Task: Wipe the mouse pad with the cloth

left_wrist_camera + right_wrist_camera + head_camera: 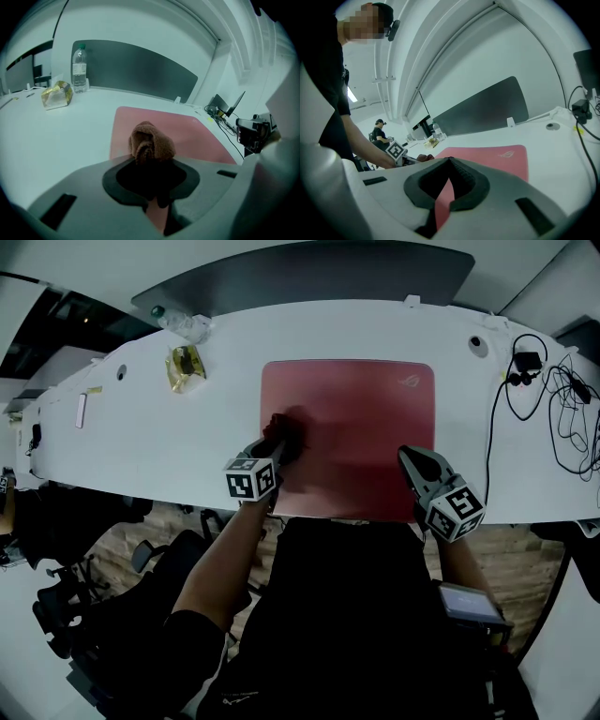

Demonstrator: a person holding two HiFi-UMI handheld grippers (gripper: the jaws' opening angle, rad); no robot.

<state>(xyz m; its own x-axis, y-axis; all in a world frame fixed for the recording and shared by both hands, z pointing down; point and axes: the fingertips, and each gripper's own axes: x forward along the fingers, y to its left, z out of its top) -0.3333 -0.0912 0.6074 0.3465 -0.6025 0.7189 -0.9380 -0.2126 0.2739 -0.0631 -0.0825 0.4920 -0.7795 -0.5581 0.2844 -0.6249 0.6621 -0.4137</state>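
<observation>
The white table (141,427) carried a red pad (366,418) set close to its near edge, about midway along. The left tongs (281,442) were clamped on a bunched brown cloth (151,143), which sat on the left part of the pad. The right tongs (410,457) were over the pad's near right corner, tips closed together with nothing between them. Cables (572,418) trailed at the table's right end. Near the far edge, to the left, stood a bottle (79,70) with a yellow packet (185,367) beside it.
</observation>
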